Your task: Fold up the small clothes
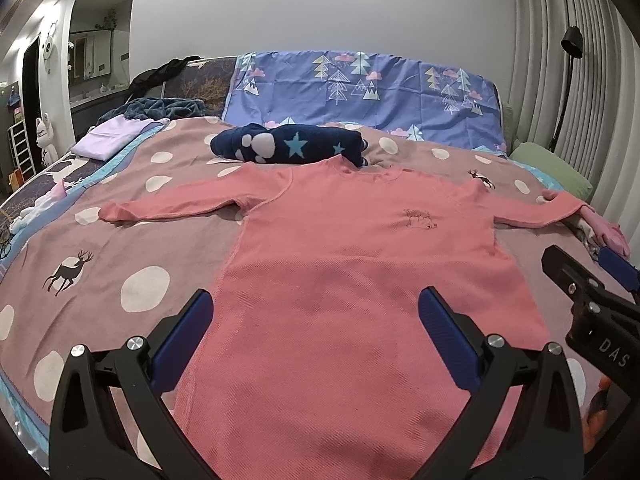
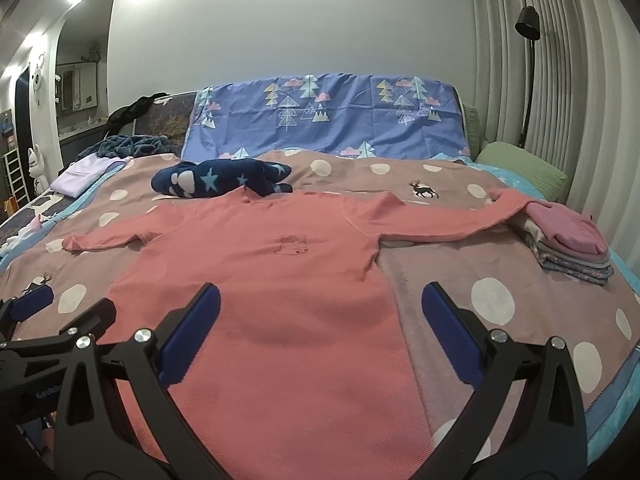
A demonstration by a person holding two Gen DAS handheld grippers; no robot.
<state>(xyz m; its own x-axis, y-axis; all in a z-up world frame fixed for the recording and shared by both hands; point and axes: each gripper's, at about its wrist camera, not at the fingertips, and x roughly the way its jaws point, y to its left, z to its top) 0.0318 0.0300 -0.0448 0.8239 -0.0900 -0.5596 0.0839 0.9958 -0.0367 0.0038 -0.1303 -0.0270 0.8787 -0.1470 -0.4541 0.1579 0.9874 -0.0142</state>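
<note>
A pink long-sleeved shirt [image 1: 352, 264] [image 2: 280, 288] lies flat on the bed, front up, both sleeves spread out to the sides. My left gripper [image 1: 316, 312] hovers open over the shirt's lower left part, nothing between its blue pads. My right gripper [image 2: 320, 312] hangs open over the shirt's lower right edge, also empty. The right gripper [image 1: 592, 276] also shows at the right edge of the left wrist view, and the left gripper [image 2: 48, 312] at the left edge of the right wrist view.
A dark blue star-patterned garment [image 1: 288, 144] [image 2: 224, 178] lies bunched just beyond the collar. A stack of folded clothes [image 2: 568, 244] sits at the bed's right edge under the right sleeve end. A lilac folded item [image 1: 112, 136] lies far left. A green pillow [image 2: 520, 168] rests at back right.
</note>
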